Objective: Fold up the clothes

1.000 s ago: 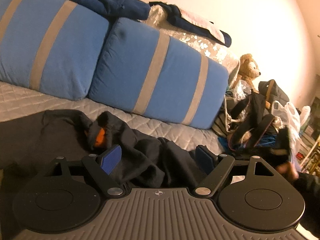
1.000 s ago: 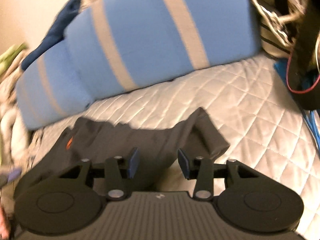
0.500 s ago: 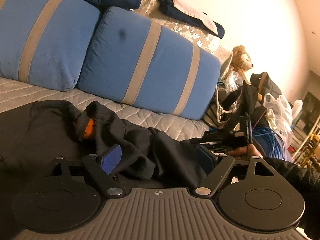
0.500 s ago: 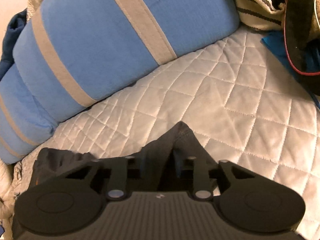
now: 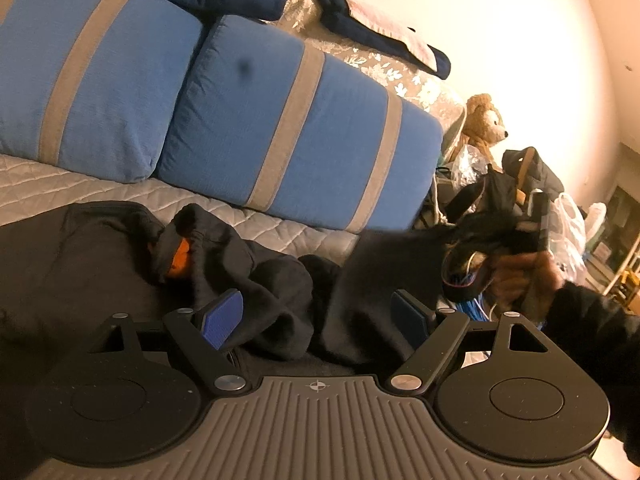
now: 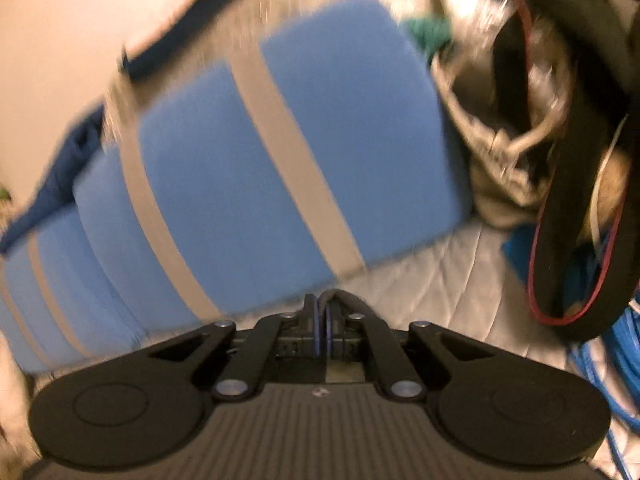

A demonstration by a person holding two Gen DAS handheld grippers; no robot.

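Already the right tool (image 6: 322, 322) was pinched on a dark garment (image 5: 256, 280) edge, lifted rightward, while the left tool (image 5: 316, 316) gaped wide above the crumpled bulk.

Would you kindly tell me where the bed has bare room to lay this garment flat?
Bare quilt lies between the blue cushions and the bag pile. A thin strip runs between the cushions and the dark garment. The bag side is crowded.

Home bedroom (quilted bed (image 5: 120, 192), teddy bear (image 5: 482, 120))
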